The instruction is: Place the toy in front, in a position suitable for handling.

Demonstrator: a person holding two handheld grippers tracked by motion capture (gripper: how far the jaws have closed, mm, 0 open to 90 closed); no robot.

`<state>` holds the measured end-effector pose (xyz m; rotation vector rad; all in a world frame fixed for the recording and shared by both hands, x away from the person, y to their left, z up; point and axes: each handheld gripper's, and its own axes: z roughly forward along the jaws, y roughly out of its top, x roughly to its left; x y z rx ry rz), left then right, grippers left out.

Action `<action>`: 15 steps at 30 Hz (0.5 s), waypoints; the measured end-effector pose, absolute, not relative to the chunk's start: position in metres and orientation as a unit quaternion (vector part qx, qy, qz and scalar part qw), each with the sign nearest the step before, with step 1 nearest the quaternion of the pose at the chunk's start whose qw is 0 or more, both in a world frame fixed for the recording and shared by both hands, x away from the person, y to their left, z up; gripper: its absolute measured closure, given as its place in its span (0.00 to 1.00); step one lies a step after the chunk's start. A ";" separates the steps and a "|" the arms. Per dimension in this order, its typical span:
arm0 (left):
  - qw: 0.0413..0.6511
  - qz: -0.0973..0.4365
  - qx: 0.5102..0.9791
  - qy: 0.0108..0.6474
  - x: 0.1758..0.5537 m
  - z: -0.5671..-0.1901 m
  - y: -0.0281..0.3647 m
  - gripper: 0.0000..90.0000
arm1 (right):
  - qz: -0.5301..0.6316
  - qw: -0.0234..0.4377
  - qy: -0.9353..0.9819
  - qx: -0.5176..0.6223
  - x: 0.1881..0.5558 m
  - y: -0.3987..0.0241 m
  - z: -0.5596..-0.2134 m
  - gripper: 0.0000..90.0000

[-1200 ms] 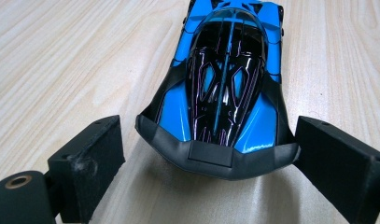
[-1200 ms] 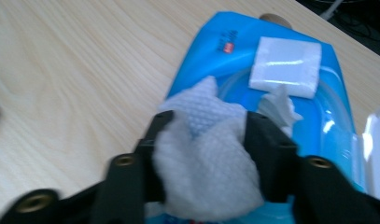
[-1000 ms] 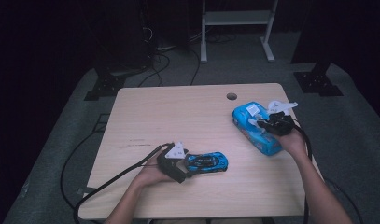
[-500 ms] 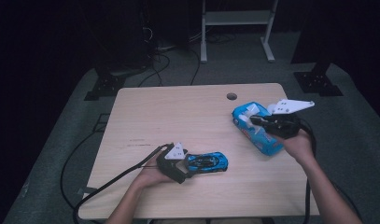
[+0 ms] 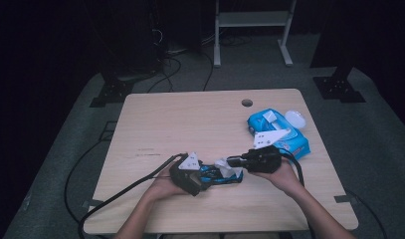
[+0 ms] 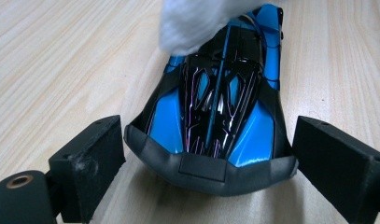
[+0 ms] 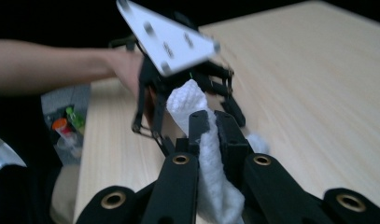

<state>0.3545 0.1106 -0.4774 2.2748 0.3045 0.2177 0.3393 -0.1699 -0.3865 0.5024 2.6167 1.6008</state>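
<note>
Left gripper (image 5: pixel 206 175): its jaws stand spread either side of the car's (image 6: pixel 215 107) tail, and they have just eased inward a touch; the pads (image 6: pixel 92 158) sit just beside the bumper, with a sliver of gap on each side as far as I can judge.
Right gripper (image 5: pixel 231 162): jaws pressed together on a white wipe (image 7: pixel 211 186), coming in from 3 o'clock.
Car: at about 6 o'clock on the desk (image 5: pixel 190 124), nose toward 3 o'clock, the wipe just reaching its front.
Pack (image 5: pixel 279 132): the blue wipes pack lies at 3 o'clock, well apart from the car.
Risk, roll: if the left jaws do not truly clamp, I'd expect a push from the wipe to roll or skid the car back out of them.
Risk, wipe: it is held by a narrow fold, so dragging over the bodywork could tug it free.
Risk, clash: both grippers crowd one small car and could knock together.
Hidden: the car's nose is under the wipe in the left gripper view.
Unclear: the right gripper view is blurred, so contact between wipe and car is hard to confirm.
</note>
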 end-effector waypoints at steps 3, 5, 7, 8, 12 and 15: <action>0.406 0.081 0.902 0.121 0.355 -0.478 0.110 0.16 | 0.465 0.036 0.867 0.174 0.349 -0.166 -0.405 0.83; 0.405 0.080 0.903 0.120 0.356 -0.478 0.110 0.21 | 0.445 0.036 0.877 0.179 0.355 -0.162 -0.418 0.71; 0.406 0.078 0.903 0.119 0.357 -0.478 0.111 0.22 | 0.427 0.046 0.886 0.174 0.357 -0.153 -0.427 0.68; 0.407 0.077 0.902 0.120 0.357 -0.479 0.111 0.22 | 0.425 0.058 0.887 0.170 0.358 -0.149 -0.430 0.65; 0.405 0.079 0.903 0.117 0.357 -0.478 0.111 0.22 | 0.447 0.050 0.869 0.206 0.374 -0.144 -0.442 0.60; 0.406 0.078 0.903 0.116 0.357 -0.478 0.111 0.23 | 0.456 0.005 0.857 0.238 0.386 -0.141 -0.451 0.66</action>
